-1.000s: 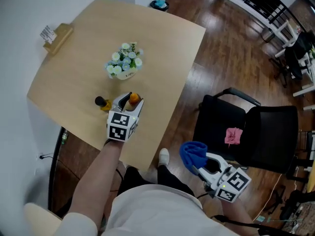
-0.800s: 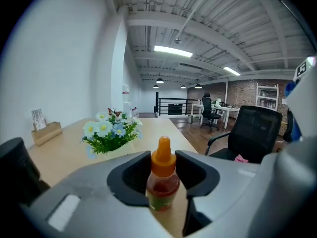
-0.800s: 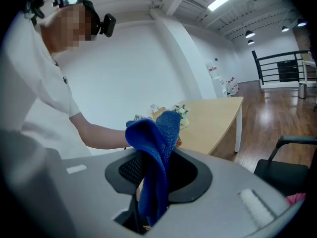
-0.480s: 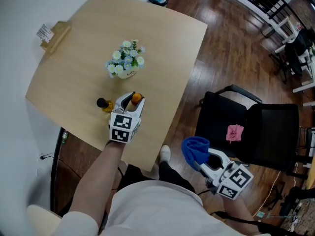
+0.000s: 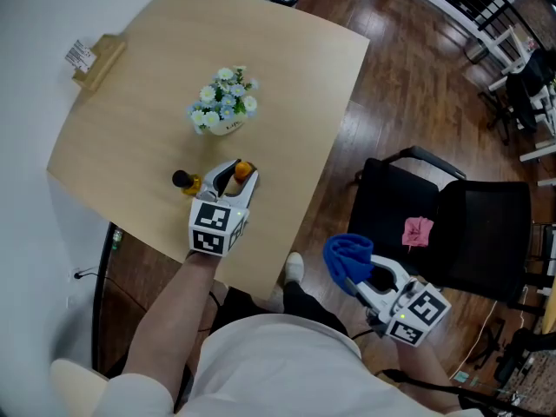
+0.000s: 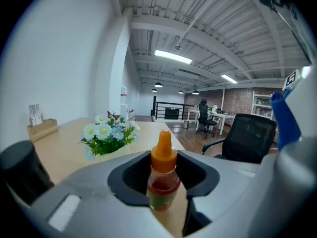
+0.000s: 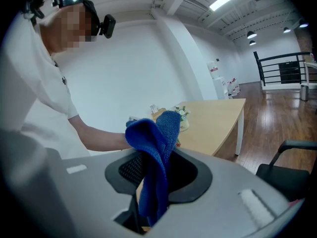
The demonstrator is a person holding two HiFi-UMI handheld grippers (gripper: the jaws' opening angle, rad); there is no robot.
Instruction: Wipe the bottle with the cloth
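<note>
Bottle (image 6: pixel 162 176) pinched upright in left gripper (image 5: pixel 236 177); right gripper (image 5: pixel 354 276) clamps cloth (image 5: pixel 345 257), well apart. Bring cloth across, hold bottle firm.

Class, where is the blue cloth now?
Head view, lower right: the blue cloth held by the right gripper, off the wooden table, beside the black chair.

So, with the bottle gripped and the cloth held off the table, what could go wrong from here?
1. The blue cloth hangs loose from the right tongs; it could slip out during rubbing.
2. The left tongs grip the slim sauce bottle on the table, so sideways wiping could twist or tip it.
3. The flower pot and dark-capped bottle stand close by; a wide sweep might knock them.
</note>
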